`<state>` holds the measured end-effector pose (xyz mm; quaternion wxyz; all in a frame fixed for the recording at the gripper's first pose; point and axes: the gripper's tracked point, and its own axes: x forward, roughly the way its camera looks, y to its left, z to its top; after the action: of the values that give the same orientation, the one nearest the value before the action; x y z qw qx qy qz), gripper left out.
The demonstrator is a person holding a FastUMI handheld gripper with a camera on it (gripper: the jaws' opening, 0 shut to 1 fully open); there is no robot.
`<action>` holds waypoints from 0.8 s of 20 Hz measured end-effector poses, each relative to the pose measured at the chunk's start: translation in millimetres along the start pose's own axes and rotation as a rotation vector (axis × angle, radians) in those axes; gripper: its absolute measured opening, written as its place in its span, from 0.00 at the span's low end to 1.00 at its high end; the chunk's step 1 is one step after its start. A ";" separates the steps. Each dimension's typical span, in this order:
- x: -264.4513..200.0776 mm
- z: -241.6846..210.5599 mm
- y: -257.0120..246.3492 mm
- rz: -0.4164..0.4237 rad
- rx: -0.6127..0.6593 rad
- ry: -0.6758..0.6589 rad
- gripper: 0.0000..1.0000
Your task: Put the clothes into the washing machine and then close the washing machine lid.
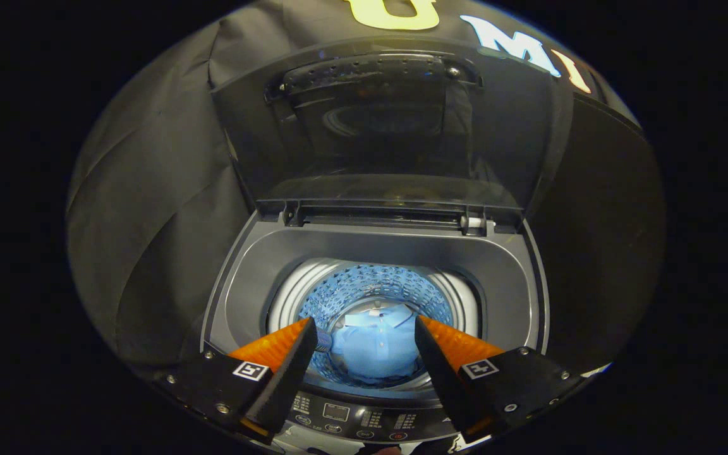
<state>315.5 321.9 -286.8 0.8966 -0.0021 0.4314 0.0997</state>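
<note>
Blue fabric lies at the bottom of the drum: we see a light blue shirt (376,351) with a collar and a row of small buttons, resting inside the washing machine (376,253) and framed by the perforated drum wall (376,287), which looks blue as well. We are looking down into the top-loading tub through the tool (364,330), whose two fingers stand well apart and hold nothing; the shirt shows in the gap between them and lies beyond their tips, down in the drum. The grey rim (263,265) of the opening runs around the drum on all sides. The lid (389,126) stands raised at the far edge of the machine, hinged along the back of the rim, its dark tinted panel (with a handle strip near its upper edge) leaning against the black cloth wall (149,189) of the booth. At the near edge of the machine, just below the fingers, sits the control panel (351,417) with a small display and several round buttons, too small for us to make out further.
</note>
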 end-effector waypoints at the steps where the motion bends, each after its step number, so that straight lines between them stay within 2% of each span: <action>1: -3.1 4.1 0.3 0.001 0.005 -0.012 0.95; 7: -32.1 54.8 3.4 0.025 0.012 -0.201 0.96; 11: -63.7 109.3 -3.5 -0.011 0.012 -0.388 0.95; 16: -98.6 169.0 -3.4 -0.038 -0.023 -0.548 0.96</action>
<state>386.9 316.3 -104.7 0.9815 0.0067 0.1716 0.0847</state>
